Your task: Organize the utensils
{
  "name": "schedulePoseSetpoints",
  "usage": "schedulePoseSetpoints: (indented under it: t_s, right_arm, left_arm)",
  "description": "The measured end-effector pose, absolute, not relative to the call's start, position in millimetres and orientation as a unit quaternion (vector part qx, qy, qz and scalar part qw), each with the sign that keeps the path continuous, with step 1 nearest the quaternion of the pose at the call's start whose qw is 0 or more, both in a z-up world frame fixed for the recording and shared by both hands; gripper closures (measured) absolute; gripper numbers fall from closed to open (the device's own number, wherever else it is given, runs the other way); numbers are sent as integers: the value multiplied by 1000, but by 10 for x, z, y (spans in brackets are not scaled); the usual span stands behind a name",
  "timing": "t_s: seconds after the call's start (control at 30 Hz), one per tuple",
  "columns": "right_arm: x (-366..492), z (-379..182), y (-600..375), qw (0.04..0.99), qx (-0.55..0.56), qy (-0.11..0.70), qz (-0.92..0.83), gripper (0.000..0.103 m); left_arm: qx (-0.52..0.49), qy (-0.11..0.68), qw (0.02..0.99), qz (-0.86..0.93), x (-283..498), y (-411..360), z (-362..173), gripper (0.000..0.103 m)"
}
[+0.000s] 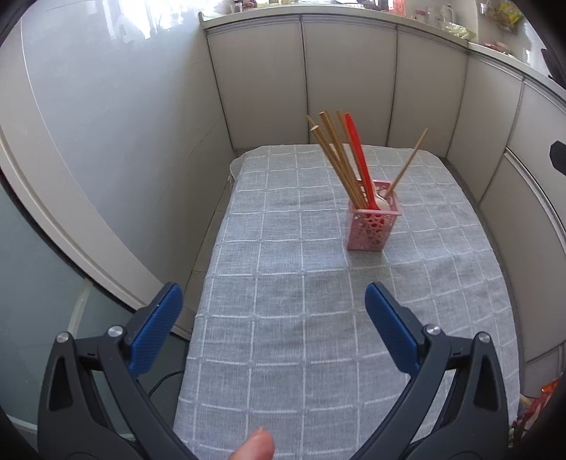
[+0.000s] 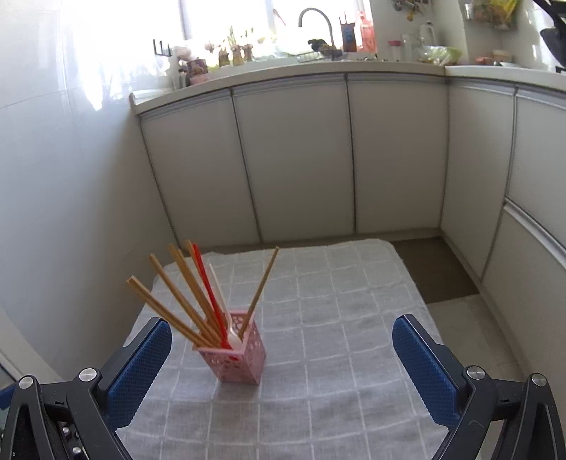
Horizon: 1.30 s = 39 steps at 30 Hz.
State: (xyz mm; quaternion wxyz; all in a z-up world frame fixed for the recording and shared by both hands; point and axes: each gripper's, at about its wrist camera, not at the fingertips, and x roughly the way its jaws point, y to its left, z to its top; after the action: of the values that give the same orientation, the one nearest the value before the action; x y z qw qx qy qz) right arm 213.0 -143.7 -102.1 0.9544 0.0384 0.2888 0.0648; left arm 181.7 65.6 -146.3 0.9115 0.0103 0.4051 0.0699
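Though leaning left, chopsticks (image 2: 184, 304) handle-up.

This was a home kitchen. A row of plain white cabinet doors (image 2: 293, 155) filled the middle of the right wrist frame under a pale countertop (image 2: 269, 70). At the top centre a curved grey metal tap (image 2: 316, 17) rose before a bright window, with small jars and bottles crowded beside it. Glossy white wall tiles (image 2: 53, 159) covered the left side. A grey checked cloth-covered table (image 2: 336, 318) occupied the lower part.
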Motion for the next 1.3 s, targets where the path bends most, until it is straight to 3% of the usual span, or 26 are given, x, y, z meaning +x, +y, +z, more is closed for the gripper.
schedulePoseSetpoints:
  t_s: [0.3,0.57,0.83,1.3]
  right_arm:
    - [1005,-242,-1743,947,48,314,54,0]
    - [194,229,-1929,943,47,327,40,0]
    - [-235,622,-1875,963,32,268,16,0]
    - [-190,627,-1866,960,38,276,25,0]
  left_arm:
    - [1,394,919,3,813,454,-501,1]
    - [-6,338,941,-13,188,295,85,1]
    - [-17,298,954,-20,24,238,341,1]
    - [-13,293,956,-26,-10,164,403,1]
